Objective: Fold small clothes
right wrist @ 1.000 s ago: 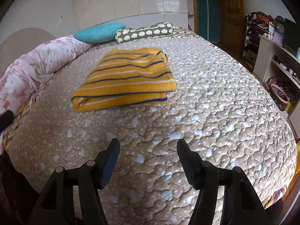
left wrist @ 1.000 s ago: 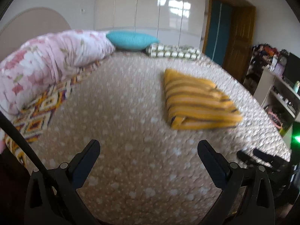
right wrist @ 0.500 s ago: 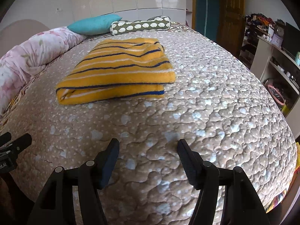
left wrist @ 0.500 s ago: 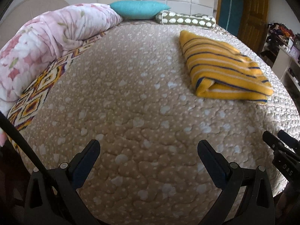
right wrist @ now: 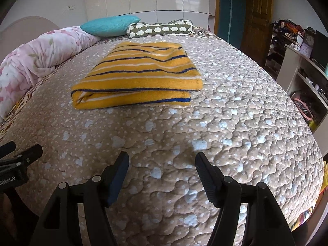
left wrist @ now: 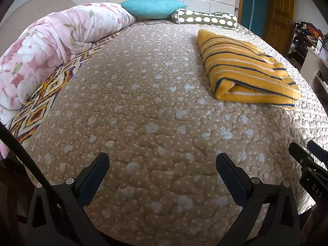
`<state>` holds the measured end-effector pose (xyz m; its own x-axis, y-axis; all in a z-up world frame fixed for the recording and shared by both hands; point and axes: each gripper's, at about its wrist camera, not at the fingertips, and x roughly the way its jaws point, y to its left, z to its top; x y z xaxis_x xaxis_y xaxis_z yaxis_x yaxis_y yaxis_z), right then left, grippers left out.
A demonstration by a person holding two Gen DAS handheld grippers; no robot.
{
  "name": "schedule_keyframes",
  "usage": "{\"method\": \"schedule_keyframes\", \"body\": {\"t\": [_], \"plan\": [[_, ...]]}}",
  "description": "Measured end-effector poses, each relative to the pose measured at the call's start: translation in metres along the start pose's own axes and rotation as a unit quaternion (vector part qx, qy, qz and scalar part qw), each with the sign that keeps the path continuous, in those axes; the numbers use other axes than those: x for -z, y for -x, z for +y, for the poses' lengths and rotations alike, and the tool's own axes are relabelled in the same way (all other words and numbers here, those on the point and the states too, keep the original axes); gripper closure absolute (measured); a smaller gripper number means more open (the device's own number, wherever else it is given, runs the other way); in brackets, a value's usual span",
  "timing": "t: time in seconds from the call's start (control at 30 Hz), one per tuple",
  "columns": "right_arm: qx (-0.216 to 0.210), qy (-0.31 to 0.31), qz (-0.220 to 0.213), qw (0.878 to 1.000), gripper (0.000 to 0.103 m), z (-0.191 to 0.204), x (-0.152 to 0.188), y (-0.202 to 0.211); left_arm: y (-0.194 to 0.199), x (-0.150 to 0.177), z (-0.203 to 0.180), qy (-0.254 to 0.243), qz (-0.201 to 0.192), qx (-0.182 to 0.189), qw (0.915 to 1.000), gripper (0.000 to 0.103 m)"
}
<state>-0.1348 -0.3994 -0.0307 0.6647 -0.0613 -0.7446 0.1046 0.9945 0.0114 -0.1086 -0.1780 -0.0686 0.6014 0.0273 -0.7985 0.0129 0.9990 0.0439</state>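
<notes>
A yellow garment with blue and white stripes [left wrist: 246, 69] lies folded into a flat rectangle on the beige quilted bed [left wrist: 143, 102]. It also shows in the right wrist view [right wrist: 139, 78], straight ahead of the right gripper. My left gripper [left wrist: 162, 164] is open and empty above the near part of the bed, with the garment ahead to its right. My right gripper [right wrist: 162, 162] is open and empty above the near bed edge. Each gripper sees the other at its frame edge.
A rolled pink floral duvet [left wrist: 51, 47] lies along the left side. A teal pillow [left wrist: 152, 8] and a spotted olive bolster [left wrist: 205, 18] lie at the far end. Shelves with clutter [right wrist: 303, 65] and a wooden door [right wrist: 256, 14] stand to the right.
Both grippers have moved nearer to the bed and lower, so the folded garment looks larger. The garment itself has not moved. Both grippers stay open.
</notes>
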Motion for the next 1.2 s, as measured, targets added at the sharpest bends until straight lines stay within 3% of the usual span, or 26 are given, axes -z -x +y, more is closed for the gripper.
{"method": "schedule_keyframes", "body": {"t": [1.0, 1.2], "plan": [[0.006, 0.025, 0.000, 1.000, 0.026, 0.008, 0.001, -0.006, -0.012, 0.005, 0.002, 0.002, 0.014, 0.002, 0.9999, 0.000], [0.007, 0.033, -0.002, 0.999, 0.026, 0.005, -0.015, -0.008, -0.015, -0.015, 0.008, -0.002, -0.003, 0.017, 0.9998, 0.000]]}}
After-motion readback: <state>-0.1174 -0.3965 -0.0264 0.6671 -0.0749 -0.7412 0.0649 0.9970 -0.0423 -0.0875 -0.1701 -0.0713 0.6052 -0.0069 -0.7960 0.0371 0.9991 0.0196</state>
